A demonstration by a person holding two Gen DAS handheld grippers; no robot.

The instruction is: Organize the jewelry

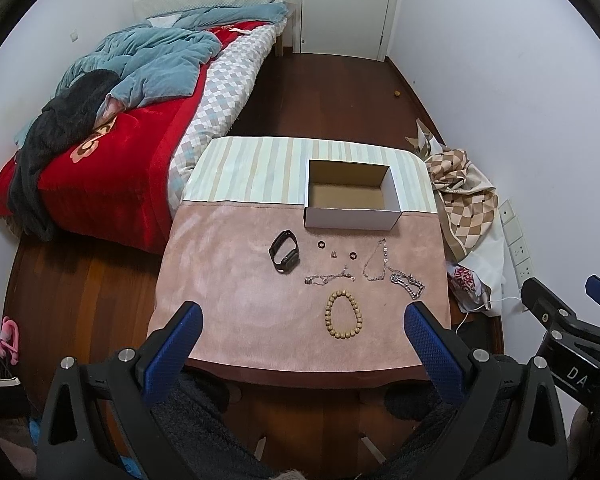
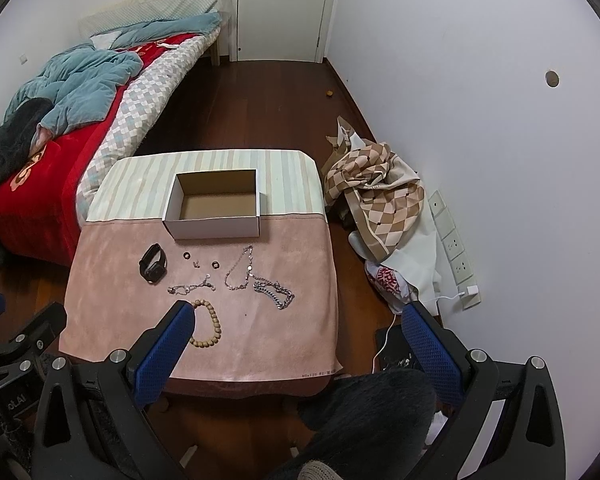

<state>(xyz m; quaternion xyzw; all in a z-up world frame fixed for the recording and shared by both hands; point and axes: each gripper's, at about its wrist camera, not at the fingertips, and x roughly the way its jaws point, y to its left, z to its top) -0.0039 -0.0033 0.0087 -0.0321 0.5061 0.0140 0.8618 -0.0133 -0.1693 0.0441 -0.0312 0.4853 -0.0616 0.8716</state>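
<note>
Left gripper [image 1: 302, 312]: blue pads spread wide, nothing between them, held above the near edge of the table, short of the box.
Right gripper [image 2: 298, 312]: jaws likewise wide apart and empty, also on the near side of the box.
Box [image 1: 353, 218]: open white cardboard box, bare inside, at the far middle of the table.
Jewelry: all laid out in front of the box: a black watch [image 1: 284, 256] front-left, two dark rings [image 1: 321, 244] and a tiny clasp just before it, a thin chain [image 1: 327, 278], a necklace [image 1: 376, 262] and a heavy silver chain [image 1: 408, 285] front-right, a wooden bead bracelet [image 1: 343, 315] nearest the grippers.
Progress: judged not begun; every piece is left to move.
Surface: table [image 1: 228, 280], pink cloth under the jewelry, striped cloth beneath and behind the box.
Room: bed [image 1: 112, 152] left of the box, door beyond it, crumpled checked fabric [image 2: 376, 200] on the floor to its right.
</note>
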